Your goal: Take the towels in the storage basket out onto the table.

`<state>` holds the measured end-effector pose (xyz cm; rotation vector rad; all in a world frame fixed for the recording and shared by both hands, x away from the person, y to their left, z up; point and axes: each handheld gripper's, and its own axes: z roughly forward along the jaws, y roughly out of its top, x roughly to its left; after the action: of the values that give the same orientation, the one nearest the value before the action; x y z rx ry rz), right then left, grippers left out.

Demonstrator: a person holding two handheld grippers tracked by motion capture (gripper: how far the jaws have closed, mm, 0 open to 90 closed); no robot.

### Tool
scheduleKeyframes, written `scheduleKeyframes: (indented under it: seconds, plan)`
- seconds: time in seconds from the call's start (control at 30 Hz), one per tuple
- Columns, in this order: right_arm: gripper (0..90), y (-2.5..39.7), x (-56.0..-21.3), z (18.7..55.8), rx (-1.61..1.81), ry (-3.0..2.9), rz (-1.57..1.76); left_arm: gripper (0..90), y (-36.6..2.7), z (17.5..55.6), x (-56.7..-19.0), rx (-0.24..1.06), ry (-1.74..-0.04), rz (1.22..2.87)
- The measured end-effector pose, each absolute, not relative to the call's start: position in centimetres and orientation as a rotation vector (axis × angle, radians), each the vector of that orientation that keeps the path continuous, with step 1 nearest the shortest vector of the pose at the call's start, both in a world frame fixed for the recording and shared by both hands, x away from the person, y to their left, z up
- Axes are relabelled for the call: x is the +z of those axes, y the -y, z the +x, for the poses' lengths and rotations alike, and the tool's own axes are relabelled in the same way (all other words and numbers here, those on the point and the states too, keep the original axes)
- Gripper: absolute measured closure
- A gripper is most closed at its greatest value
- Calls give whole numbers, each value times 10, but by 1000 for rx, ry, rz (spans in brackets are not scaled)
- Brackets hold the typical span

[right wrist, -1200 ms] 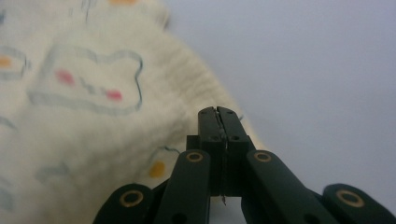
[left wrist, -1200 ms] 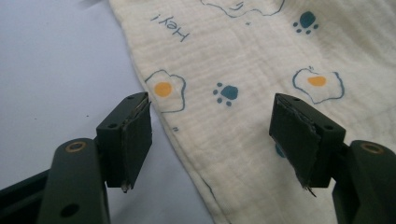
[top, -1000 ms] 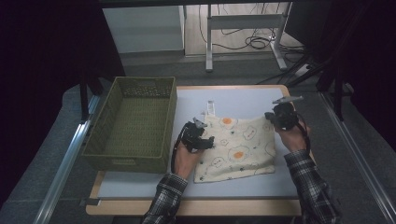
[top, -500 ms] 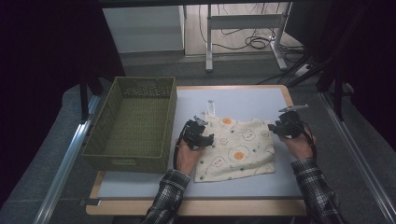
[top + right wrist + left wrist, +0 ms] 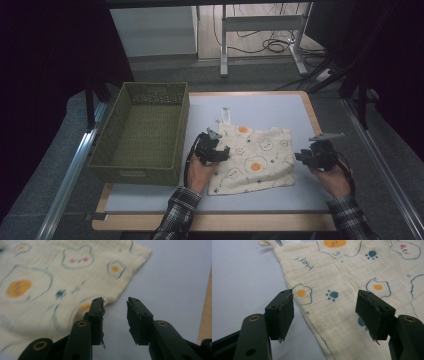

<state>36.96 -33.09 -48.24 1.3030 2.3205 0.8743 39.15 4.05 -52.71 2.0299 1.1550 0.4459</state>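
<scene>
From the high view we see the egg-print cloth (image 5: pixel 252 159) lying flat on the pale blue table (image 5: pixel 260 107), just right of the green woven basket (image 5: pixel 141 131), which holds nothing. Our left gripper (image 5: pixel 325 312) stands with jaws wide over the cloth's left edge, where its own view reads "Hey!". Our right gripper (image 5: pixel 115 315), jaws narrowly parted, sits at the cloth's right edge.
</scene>
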Motion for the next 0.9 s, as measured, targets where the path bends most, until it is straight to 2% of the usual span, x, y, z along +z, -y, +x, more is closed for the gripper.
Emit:
scheduleKeyframes:
  seconds: [0.1, 0.17, 0.33, 0.43, 0.6, 0.9]
  plan:
    - [704, 332, -487, 340, 930, -2374, 1277, 302, -42, 389, -528, 439, -1157, 2026]
    - [704, 330, -488, 334, 948, -2389, 1267, 302, -43, 388, -528, 437, -1155, 2030]
    - [627, 309, -503, 316, 955, -2442, 1202, 295, -42, 387, -528, 431, -1152, 2029]
    - [884, 301, -513, 311, 886, -2409, 1154, 294, -42, 385, -528, 431, -1147, 2033]
    - [898, 303, -509, 300, 875, -2455, 1152, 294, -44, 385, -526, 432, -1144, 2026]
    - [872, 344, -500, 247, 902, -2514, 1231, 295, -46, 385, -525, 434, -1146, 2033]
